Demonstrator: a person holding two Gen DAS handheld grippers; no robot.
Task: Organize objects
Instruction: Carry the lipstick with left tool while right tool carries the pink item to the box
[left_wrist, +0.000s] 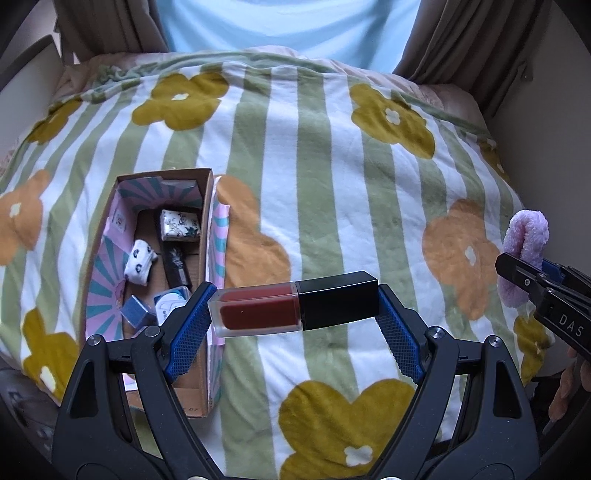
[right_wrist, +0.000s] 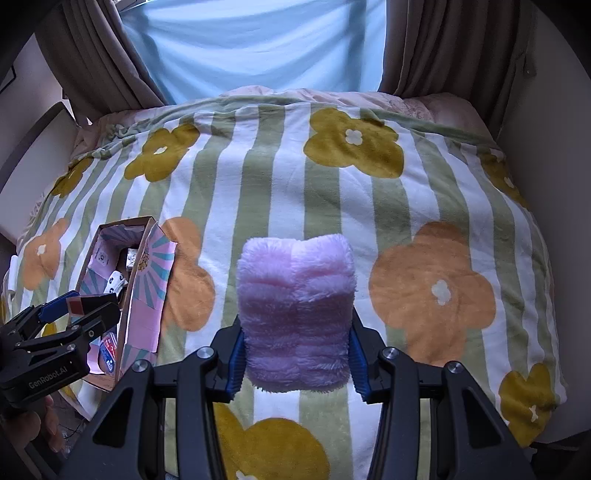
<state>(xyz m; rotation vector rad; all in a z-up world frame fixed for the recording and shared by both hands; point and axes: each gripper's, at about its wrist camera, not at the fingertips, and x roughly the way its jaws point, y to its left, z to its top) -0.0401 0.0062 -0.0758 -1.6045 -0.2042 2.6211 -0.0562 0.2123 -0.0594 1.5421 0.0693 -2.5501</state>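
My left gripper (left_wrist: 293, 308) is shut on a red lip gloss tube with a black cap (left_wrist: 291, 304), held crosswise end to end above the blanket, just right of an open cardboard box (left_wrist: 207, 236). The box holds a rolled white sock (left_wrist: 139, 263), a patterned packet (left_wrist: 181, 225) and several small items. My right gripper (right_wrist: 295, 350) is shut on a fluffy pink cloth roll (right_wrist: 295, 310) over the middle of the bed. In the right wrist view the left gripper (right_wrist: 79, 310) hangs over the box (right_wrist: 147, 280); the pink roll (left_wrist: 524, 251) shows at the left wrist view's right edge.
A striped, flowered blanket (left_wrist: 332, 166) covers the bed. Brown curtains (right_wrist: 443, 44) and a pale blue sheet (right_wrist: 258, 44) hang behind. White furniture (right_wrist: 22, 147) flanks the bed's left side. A hand (left_wrist: 569, 387) shows at the right edge.
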